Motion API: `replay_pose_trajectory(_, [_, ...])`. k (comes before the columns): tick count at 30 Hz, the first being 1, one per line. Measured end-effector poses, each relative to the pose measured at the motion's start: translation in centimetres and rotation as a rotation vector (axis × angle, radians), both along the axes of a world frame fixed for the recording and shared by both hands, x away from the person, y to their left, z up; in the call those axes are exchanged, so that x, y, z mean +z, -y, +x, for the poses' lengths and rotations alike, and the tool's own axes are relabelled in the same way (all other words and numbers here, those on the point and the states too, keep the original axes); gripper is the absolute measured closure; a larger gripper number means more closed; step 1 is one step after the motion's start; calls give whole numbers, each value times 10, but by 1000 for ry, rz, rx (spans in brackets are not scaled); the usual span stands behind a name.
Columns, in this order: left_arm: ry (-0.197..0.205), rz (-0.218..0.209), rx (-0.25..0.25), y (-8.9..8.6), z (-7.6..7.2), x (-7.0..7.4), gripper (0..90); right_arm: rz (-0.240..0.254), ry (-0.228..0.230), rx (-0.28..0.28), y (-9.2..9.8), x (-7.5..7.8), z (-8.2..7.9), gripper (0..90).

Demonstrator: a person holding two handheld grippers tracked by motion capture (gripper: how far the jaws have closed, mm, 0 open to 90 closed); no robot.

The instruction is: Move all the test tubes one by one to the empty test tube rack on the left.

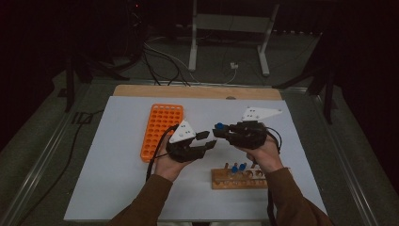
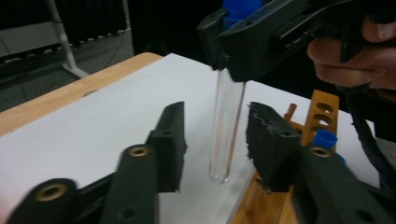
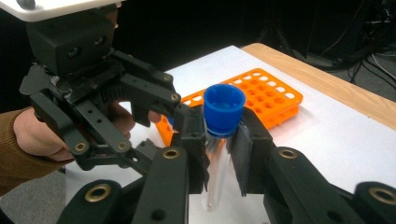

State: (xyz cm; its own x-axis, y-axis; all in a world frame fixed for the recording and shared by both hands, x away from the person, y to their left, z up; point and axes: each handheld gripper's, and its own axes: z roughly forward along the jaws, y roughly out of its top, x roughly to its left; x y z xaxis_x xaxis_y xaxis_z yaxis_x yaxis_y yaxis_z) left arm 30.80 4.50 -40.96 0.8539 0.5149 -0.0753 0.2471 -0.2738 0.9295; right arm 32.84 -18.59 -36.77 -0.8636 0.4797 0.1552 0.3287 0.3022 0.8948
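Note:
A clear test tube (image 2: pixel 227 121) with a blue cap (image 3: pixel 224 108) hangs upright above the white mat (image 1: pixel 117 179). My right gripper (image 3: pixel 219 151) is shut on it just under the cap. My left gripper (image 2: pixel 215 140) faces it from the left in the high view, jaws on either side of the tube's lower half. The pad on the wooden rack's side sits almost against the glass; the other pad (image 2: pixel 170 140) stands clear of it. In the high view the two grippers (image 1: pixel 209 140) (image 1: pixel 221 131) meet at the table's middle.
An orange tube rack (image 1: pixel 161 129) lies on the mat to the left, its holes looking empty. A wooden rack (image 1: pixel 240 180) near the front edge holds a few blue-capped tubes (image 1: pixel 238 167). A wooden table edge (image 1: pixel 197 91) runs along the back; cables and a stand lie beyond.

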Motion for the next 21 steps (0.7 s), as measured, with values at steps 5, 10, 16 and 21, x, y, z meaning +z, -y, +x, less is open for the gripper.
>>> replay_pose_trajectory(5, [-9, -15, -19, 0, 0, 0, 725, -10, 4, 14, -6, -2, -1, 760])
replay_pose_trajectory(10, [-15, -20, -26, -2, 1, 0, 765, -10, 4, 21, -8, -3, -2, 760])
replay_pose_trajectory(16, [-26, -37, -33, -2, 1, 0, 769, -6, 3, 24, -7, -3, -2, 761])
replay_pose_trajectory(21, [-30, -44, -41, -2, 2, -1, 767, -7, 5, 25, -6, -3, -3, 761])
